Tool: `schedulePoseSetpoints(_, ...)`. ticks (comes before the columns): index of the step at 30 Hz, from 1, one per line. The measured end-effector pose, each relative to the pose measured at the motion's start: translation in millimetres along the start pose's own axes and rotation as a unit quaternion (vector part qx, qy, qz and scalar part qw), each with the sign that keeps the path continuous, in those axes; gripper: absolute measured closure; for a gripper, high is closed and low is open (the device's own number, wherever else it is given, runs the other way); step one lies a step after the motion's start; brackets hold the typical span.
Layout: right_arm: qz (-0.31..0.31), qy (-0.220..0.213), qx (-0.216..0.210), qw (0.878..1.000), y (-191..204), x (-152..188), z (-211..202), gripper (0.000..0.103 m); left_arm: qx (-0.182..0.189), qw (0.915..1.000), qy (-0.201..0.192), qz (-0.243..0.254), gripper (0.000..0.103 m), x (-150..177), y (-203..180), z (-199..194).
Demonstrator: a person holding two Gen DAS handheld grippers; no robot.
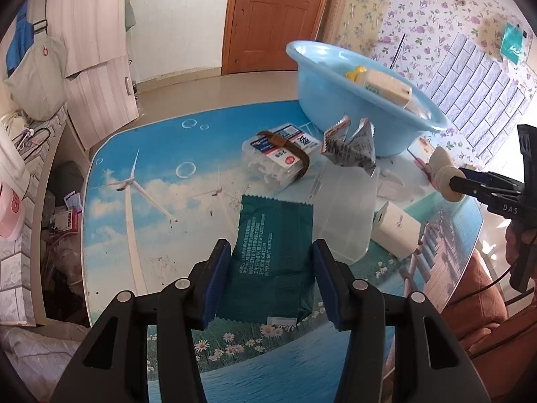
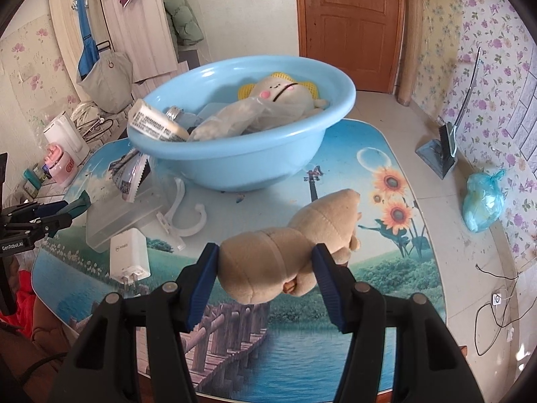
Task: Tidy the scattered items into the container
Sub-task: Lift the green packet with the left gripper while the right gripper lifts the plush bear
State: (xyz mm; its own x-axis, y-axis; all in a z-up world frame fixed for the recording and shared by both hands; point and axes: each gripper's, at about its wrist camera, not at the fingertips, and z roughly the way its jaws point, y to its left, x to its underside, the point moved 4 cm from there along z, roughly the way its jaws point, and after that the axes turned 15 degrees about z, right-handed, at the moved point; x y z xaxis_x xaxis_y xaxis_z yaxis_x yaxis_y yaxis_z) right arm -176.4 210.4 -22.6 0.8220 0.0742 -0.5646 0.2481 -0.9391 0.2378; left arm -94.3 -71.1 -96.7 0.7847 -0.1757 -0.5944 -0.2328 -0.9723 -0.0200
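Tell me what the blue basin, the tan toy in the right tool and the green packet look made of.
Basin: likely moulded plastic, smooth and glossy with highlights. Toy: soft plush fabric, matte, with stitched seams. Packet: seemingly thin plastic film, creased, with zigzag-cut ends.

Black plastic claw frames w/ blue ribbed pads, silver screws, white lettering.

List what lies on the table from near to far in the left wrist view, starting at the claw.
Left claw → green packet → clear box → strapped pack → blue basin.
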Motion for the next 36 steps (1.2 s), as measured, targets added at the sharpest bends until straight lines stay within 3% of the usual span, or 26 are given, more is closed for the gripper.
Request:
schedulePoseSetpoints(23, -0.03, 0.015, 0.023, 0.999, 14, 4, 16, 0.042, 0.0, 0.9997, 0.023, 0.01, 0.052, 5, -3, 21)
schedulePoseSetpoints(28, -0.041, 0.009, 0.028, 0.999, 18, 3, 18, 0.04, -0.009, 0.9994, 0.023, 0.024, 0.042, 2, -6, 24)
schedulePoseSetpoints(34, -0.042, 0.007, 0.027, 0.999, 19, 3, 19, 0.037, -0.026, 0.9984, 0.029, 0.042, 0.04, -3, -10, 28)
schedulePoseSetpoints(35, -0.042, 0.007, 0.026, 0.999, 19, 3, 20, 0.036, -0.025, 0.9985, 0.028, 0.041, 0.043, -3, -11, 28)
schedulePoseSetpoints(36, -0.042, 0.007, 0.026, 0.999, 19, 2, 20, 0.036, -0.026, 0.9986, 0.026, 0.039, 0.058, -3, -10, 26)
